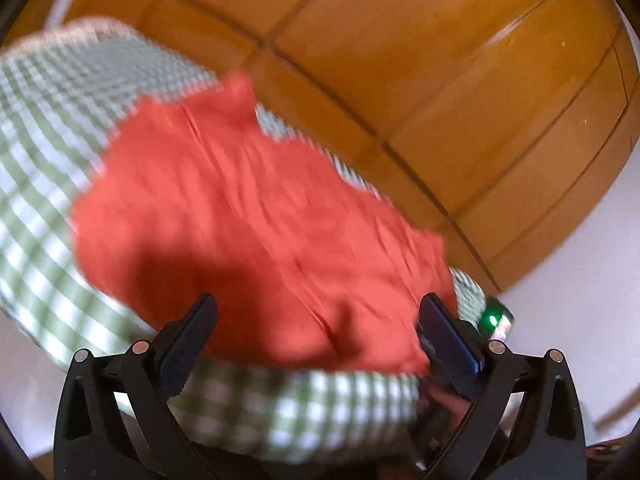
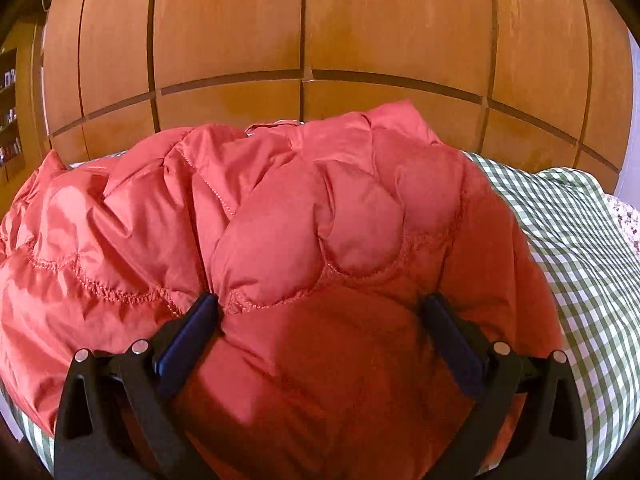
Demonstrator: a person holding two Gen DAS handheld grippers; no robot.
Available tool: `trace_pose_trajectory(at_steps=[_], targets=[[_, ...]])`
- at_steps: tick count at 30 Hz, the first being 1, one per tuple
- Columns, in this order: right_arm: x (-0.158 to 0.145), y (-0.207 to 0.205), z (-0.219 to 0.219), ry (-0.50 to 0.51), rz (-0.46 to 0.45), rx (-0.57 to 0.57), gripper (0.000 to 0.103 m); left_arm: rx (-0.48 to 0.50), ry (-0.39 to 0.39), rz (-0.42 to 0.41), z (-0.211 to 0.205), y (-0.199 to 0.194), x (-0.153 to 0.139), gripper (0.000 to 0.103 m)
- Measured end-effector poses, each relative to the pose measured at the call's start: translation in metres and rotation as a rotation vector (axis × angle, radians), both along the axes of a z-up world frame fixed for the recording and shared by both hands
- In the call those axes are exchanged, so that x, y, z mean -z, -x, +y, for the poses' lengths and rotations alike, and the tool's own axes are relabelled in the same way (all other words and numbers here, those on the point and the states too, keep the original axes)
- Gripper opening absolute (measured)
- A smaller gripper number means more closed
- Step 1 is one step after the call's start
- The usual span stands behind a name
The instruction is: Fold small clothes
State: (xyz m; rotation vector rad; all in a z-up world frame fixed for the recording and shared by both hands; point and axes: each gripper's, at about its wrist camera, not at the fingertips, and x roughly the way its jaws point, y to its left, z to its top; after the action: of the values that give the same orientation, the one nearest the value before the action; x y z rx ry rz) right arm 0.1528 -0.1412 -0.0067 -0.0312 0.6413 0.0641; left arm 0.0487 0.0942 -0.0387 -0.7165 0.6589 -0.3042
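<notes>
Two grippers are seen, each with its fingers spread wide. The left gripper (image 1: 318, 312) is held above the near edge of a red quilted jacket (image 1: 256, 220); nothing is pinched between its fingers (image 1: 448, 336), and the jaws stand well apart. That view is heavily motion-blurred, so contact with the fabric cannot be told. The jacket is spread on a green-and-white checked cloth (image 1: 60, 140), which covers a raised surface; checked fabric is exposed on the left and along the near edge below the jacket. A small green object (image 1: 496, 316) is glimpsed just beside the right finger, too blurred to identify. A wooden panelled wall (image 1: 440, 60) with dark grooves fills the background, and a pale floor is visible at lower right.

The right gripper (image 2: 320, 312) is likewise wide open, both fingers (image 2: 188, 336) set against or just over the puffy jacket (image 2: 320, 220); a bulge of quilting lies between them but is not clamped. Scalloped stitching lines are seen across the padded panels. The garment is rumpled, bunched higher toward the far side, and fills most of that view. Checked cloth (image 2: 568, 232) is exposed to the right of the jacket, and a floral-patterned fabric (image 2: 624, 216) is visible at the far right edge. Shelving (image 2: 8, 112) is glimpsed at the far left, too dark for detail.
</notes>
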Motion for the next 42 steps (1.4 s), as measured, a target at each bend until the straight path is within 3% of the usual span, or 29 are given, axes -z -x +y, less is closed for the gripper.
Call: trace_pose_trajectory(at_steps=[3, 7, 10, 19, 25, 31, 39, 42], targets=[[0.000, 0.004, 0.002, 0.003, -0.006, 0.004, 0.101, 0.003, 0.032, 0.060, -0.002, -0.009, 0.013, 0.099], [0.000, 0.008, 0.000, -0.006, -0.008, 0.002, 0.101, -0.123, 0.058, 0.067, 0.010, -0.011, 0.020, 0.099], [-0.001, 0.010, -0.001, -0.010, -0.009, 0.001, 0.101, -0.151, 0.079, 0.106, 0.009, -0.018, 0.026, 0.099], [-0.001, 0.011, -0.007, -0.023, -0.011, -0.005, 0.101, -0.257, 0.250, 0.065, 0.031, -0.041, 0.025, 0.099], [-0.001, 0.013, -0.008, -0.027, -0.011, -0.006, 0.101, -0.231, 0.205, 0.058, 0.036, -0.053, 0.024, 0.099], [0.000, 0.015, -0.009, -0.028, -0.014, -0.007, 0.101, -0.198, 0.227, 0.071, 0.035, -0.019, 0.037, 0.099], [0.000, 0.020, -0.008, -0.025, -0.013, 0.001, 0.101, -0.202, 0.340, 0.091, 0.050, -0.006, 0.051, 0.099], [0.000, 0.024, -0.008, -0.027, -0.016, 0.009, 0.101, -0.202, 0.347, 0.100, 0.052, -0.001, 0.050, 0.099]])
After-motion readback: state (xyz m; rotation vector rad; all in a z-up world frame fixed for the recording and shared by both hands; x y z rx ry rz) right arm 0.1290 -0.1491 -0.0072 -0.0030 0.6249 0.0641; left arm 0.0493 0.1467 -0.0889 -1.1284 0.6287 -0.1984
